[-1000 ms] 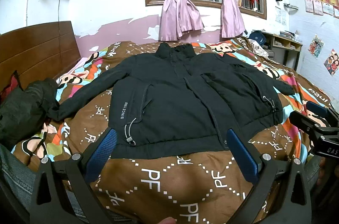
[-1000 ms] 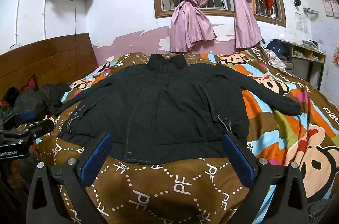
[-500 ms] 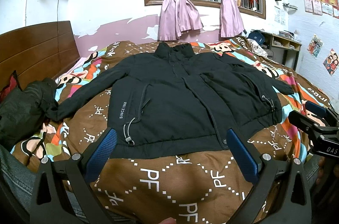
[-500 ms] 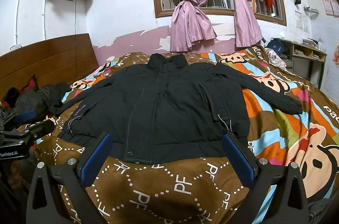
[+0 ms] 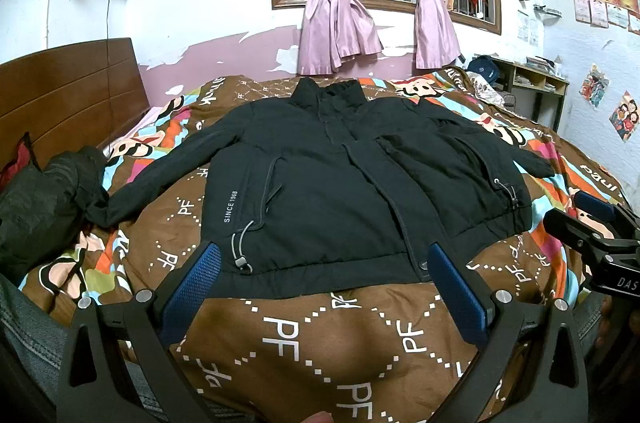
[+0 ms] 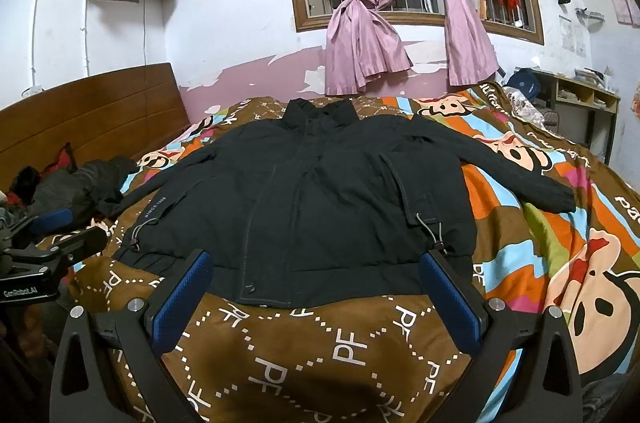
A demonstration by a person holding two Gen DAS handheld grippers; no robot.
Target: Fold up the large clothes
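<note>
Across the brown cartoon-print bedspread [image 5: 340,335], the black padded jacket [image 5: 344,191] is lying flat at twelve o'clock, unfolded; my left fingers [image 5: 324,287] and right fingers [image 6: 320,293] are gaping wide, holding nothing.

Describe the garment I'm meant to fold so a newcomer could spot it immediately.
On the bed's brown patterned blanket, below the window with pink curtains, a black jacket lies flat, sleeves spread, collar toward the wall. Unlike the crumpled dark garment by the headboard, it is laid out and reads "SINCE 1968" near its hem.
</note>
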